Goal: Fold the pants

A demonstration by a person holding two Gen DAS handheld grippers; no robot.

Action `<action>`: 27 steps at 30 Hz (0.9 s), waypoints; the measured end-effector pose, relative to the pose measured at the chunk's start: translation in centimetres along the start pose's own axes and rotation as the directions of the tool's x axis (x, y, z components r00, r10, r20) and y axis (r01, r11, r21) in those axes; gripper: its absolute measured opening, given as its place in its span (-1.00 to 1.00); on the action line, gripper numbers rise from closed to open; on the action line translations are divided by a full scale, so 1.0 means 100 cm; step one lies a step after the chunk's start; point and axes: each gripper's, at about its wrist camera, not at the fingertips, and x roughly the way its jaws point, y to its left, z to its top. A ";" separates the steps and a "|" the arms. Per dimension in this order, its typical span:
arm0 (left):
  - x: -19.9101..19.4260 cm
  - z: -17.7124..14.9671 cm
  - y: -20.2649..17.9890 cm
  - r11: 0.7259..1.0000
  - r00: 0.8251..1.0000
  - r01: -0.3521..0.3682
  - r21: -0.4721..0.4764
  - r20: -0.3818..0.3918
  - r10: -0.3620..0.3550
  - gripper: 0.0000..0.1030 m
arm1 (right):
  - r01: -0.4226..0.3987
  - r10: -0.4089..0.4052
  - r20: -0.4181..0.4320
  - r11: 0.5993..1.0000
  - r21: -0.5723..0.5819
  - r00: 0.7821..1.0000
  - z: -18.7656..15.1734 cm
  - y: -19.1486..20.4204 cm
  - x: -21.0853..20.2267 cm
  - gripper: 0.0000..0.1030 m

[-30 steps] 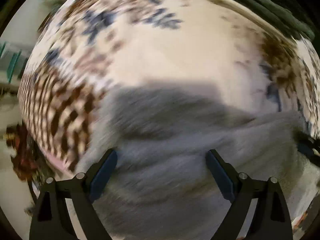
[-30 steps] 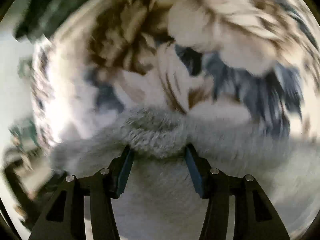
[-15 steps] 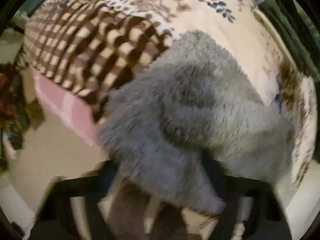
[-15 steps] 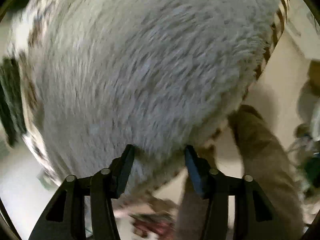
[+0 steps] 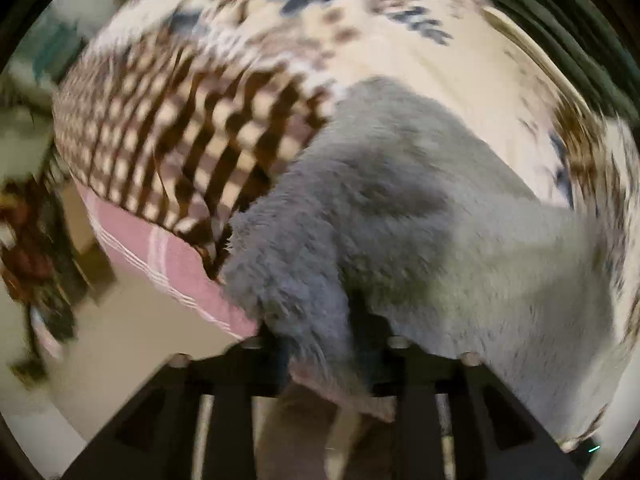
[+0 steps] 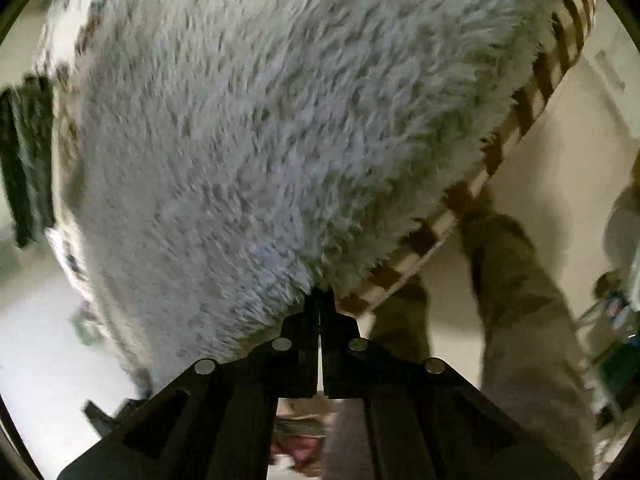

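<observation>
The pants are grey fluffy fleece (image 5: 420, 220), lying on a bed with a patterned cover. In the left wrist view my left gripper (image 5: 324, 344) is at the near edge of the pants, its fingers close together with a fold of grey fleece bunched between them and hiding the tips. In the right wrist view the pants (image 6: 260, 128) fill most of the frame, and my right gripper (image 6: 320, 300) is shut with its tips pinching the fleece edge at the bed's side.
The bed cover has a brown-and-cream check (image 5: 180, 132) and a floral part (image 5: 360, 12); a pink striped sheet (image 5: 160, 256) hangs below it. The person's legs in olive trousers (image 6: 516, 300) stand by the bed edge on a pale floor (image 5: 120, 340).
Both grippers went from open over the pants to shut on the fleece at the bed's edge. The views swung from the bed top down toward the near side.
</observation>
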 end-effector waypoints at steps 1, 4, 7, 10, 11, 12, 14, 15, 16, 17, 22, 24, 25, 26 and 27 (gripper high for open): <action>-0.010 -0.005 -0.016 0.998 1.000 -0.012 0.057 0.021 0.011 0.08 | -0.015 0.016 0.044 1.000 -0.021 0.999 0.004 -0.001 -0.013 -0.78; -0.032 -0.024 -0.069 0.980 0.998 -0.027 0.198 0.066 0.014 0.66 | -0.049 0.055 0.136 0.998 -0.046 0.989 0.028 -0.014 -0.051 0.34; -0.046 -0.041 -0.129 0.947 0.996 0.007 0.321 0.081 -0.035 0.68 | -0.079 0.085 0.234 0.996 -0.034 0.968 0.057 -0.038 -0.096 0.50; -0.040 -0.062 -0.207 0.900 0.990 0.128 0.417 0.003 -0.142 0.68 | -0.057 0.054 0.347 0.998 -0.001 0.936 0.104 -0.075 -0.147 0.50; -0.035 -0.071 -0.233 0.882 0.988 0.145 0.449 -0.022 -0.151 0.68 | -0.058 0.050 0.377 0.998 0.012 0.925 0.119 -0.085 -0.161 0.50; -0.029 -0.078 -0.256 0.866 0.987 0.156 0.475 -0.046 -0.152 0.68 | -0.061 0.044 0.412 0.998 0.030 0.910 0.135 -0.101 -0.175 0.50; -0.013 -0.096 -0.305 0.830 0.980 0.197 0.521 -0.112 -0.163 0.68 | -0.087 0.049 0.467 0.994 0.059 0.883 0.172 -0.135 -0.201 0.50; -0.003 -0.109 -0.336 0.803 0.978 0.206 0.560 -0.134 -0.158 0.68 | -0.095 0.050 0.479 0.993 0.071 0.877 0.187 -0.148 -0.207 0.50; 0.002 -0.118 -0.354 0.784 0.979 0.204 0.587 -0.138 -0.151 0.68 | -0.120 0.063 0.491 0.989 0.085 0.869 0.208 -0.166 -0.211 0.50; 0.010 -0.129 -0.378 0.753 0.982 0.188 0.630 -0.129 -0.137 0.68 | -0.150 0.086 0.491 0.984 0.093 0.867 0.230 -0.181 -0.215 0.50; 0.051 -0.158 -0.444 0.679 0.996 0.086 0.729 -0.086 -0.033 0.70 | -0.274 0.205 0.505 0.960 0.064 0.838 0.295 -0.219 -0.209 0.50; 0.072 -0.155 -0.450 0.700 0.995 0.068 0.711 -0.100 0.005 0.95 | -0.307 0.254 0.519 0.952 0.016 0.816 0.313 -0.220 -0.203 0.50; 0.076 -0.154 -0.450 0.707 0.994 0.070 0.703 -0.105 0.005 0.99 | -0.322 0.270 0.521 0.947 0.009 0.809 0.319 -0.222 -0.200 0.50; 0.080 -0.151 -0.451 0.715 0.994 0.073 0.696 -0.108 0.004 1.00 | -0.368 0.313 0.527 0.930 0.001 0.790 0.324 -0.224 -0.199 0.50; 0.082 -0.149 -0.451 0.720 0.994 0.075 0.690 -0.111 0.002 1.00 | -0.405 0.347 0.535 0.914 -0.009 0.771 0.325 -0.226 -0.200 0.50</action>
